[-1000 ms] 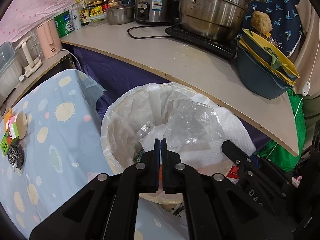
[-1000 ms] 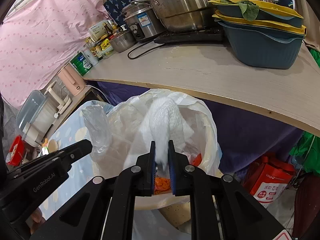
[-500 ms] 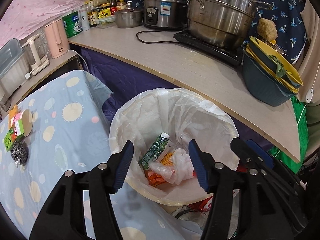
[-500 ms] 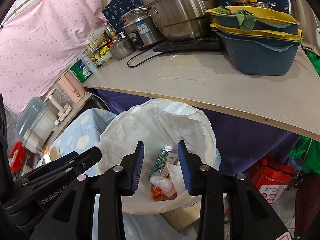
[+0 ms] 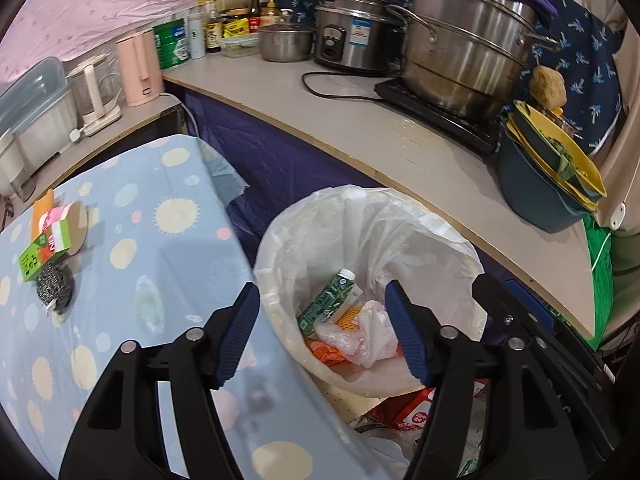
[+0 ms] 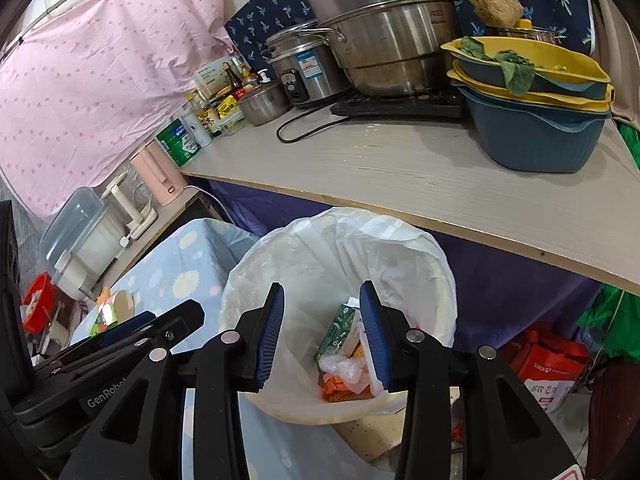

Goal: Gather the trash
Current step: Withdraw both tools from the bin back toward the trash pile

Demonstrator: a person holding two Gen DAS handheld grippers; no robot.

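Observation:
A bin lined with a white plastic bag [image 5: 432, 232] [image 6: 400, 248] stands beside the blue spotted table [image 5: 132, 264]. Inside lie a green carton [image 5: 326, 300] [image 6: 338, 326], crumpled clear plastic and white tissue [image 5: 370, 332] [image 6: 344, 368] and orange scraps. My left gripper [image 5: 322, 334] is open and empty above the bin's near rim. My right gripper [image 6: 322, 334] is open and empty above the bin. The left gripper's body also shows at the lower left of the right wrist view.
On the table lie a steel scourer [image 5: 54, 286], a green box [image 5: 38, 254] and a round wooden disc [image 5: 78, 226]. A counter [image 5: 400, 148] behind the bin carries pots, a rice cooker, stacked bowls [image 5: 548, 176] and bottles. A red bag [image 6: 552, 364] sits on the floor.
Both grippers opened and let go of the clear plastic and the white tissue, which now lie in the bin. Both have since drawn back and up a little.

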